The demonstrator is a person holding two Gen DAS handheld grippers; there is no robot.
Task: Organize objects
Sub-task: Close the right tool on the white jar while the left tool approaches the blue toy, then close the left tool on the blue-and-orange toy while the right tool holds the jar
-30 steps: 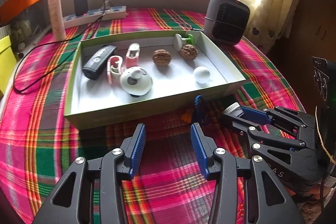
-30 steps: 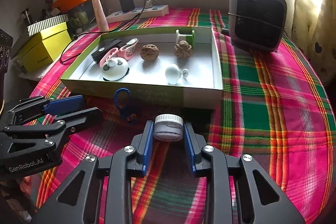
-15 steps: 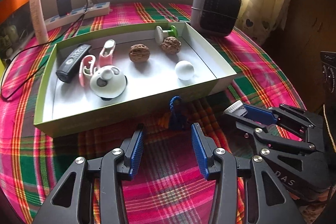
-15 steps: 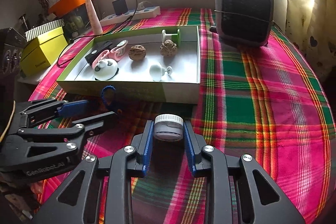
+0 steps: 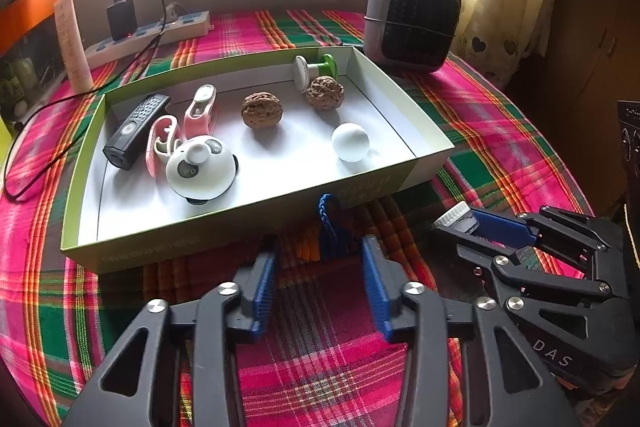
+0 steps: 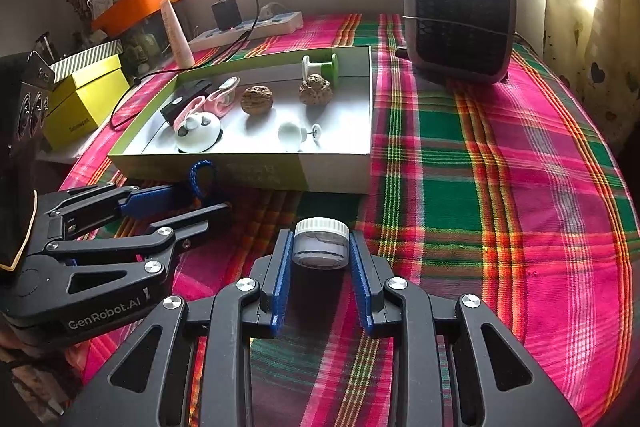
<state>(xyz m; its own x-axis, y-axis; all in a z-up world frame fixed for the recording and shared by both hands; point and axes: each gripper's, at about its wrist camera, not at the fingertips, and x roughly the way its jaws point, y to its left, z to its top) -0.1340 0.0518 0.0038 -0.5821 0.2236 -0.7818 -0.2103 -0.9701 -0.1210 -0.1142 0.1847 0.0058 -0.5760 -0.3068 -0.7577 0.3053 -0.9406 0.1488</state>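
A shallow green box on the plaid cloth holds a black remote, pink clips, a white panda-face dome, two walnuts, a white ball and a green-white spool. A blue braided loop lies in front of the box. My left gripper is open, its fingers on either side of the loop. My right gripper is shut on a small white-capped jar, also seen in the left wrist view.
A grey fan heater stands behind the box on the right. A power strip with charger and a pale tube stand at the back left. Yellow boxes sit off the table's left edge.
My left gripper has moved closer to the blue loop, which now lies between its fingertips. The right gripper still holds the jar and has shifted slightly.
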